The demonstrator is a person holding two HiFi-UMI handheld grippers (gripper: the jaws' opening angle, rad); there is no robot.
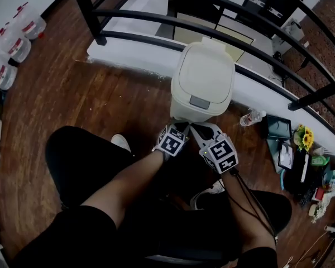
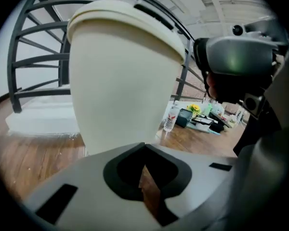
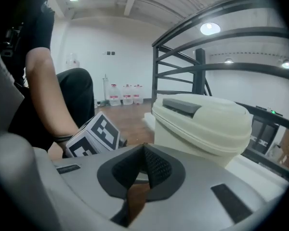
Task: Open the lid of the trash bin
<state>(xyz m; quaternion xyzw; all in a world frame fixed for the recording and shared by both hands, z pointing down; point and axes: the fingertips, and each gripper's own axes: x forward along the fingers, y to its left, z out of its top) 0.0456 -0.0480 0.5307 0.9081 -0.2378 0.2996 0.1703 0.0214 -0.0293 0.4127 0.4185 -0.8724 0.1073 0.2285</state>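
Trash bin (image 1: 204, 82): cream plastic, upright on the wooden floor (image 1: 100, 102), its back set close against a white raised ledge (image 1: 134, 57) that runs under a black metal railing (image 1: 156, 17). Lid (image 1: 205, 66): domed, down and closed on the body, with a grey push panel (image 1: 199, 101) at the front edge facing the person. Left hand-held gripper (image 2: 144, 147): held low just in front of the bin's base, jaws closed tip to tip with nothing between them, only floor showing behind; the bin's side fills most of its view. Right hand-held gripper (image 3: 143, 147): just beside the left one, also near the bin's front, jaws brought together and empty; the lid and its grey panel sit just past the jaw tips in its view. Marker cubes (image 1: 172, 141): one on each hand-held gripper, side by side in the head view; neither hand-held gripper touches the lid. Person: seated, legs (image 1: 84, 166) in black shorts, forearms reaching forward, a white shoe (image 1: 121, 143) on the floor left of the bin. Clear water bottle (image 1: 251, 116): lying on the floor right of the bin. Yellow flowers (image 1: 305, 138) amid assorted clutter further right. Large plastic jugs (image 1: 14, 41): grouped at the far left edge of the floor, well apart from the bin.
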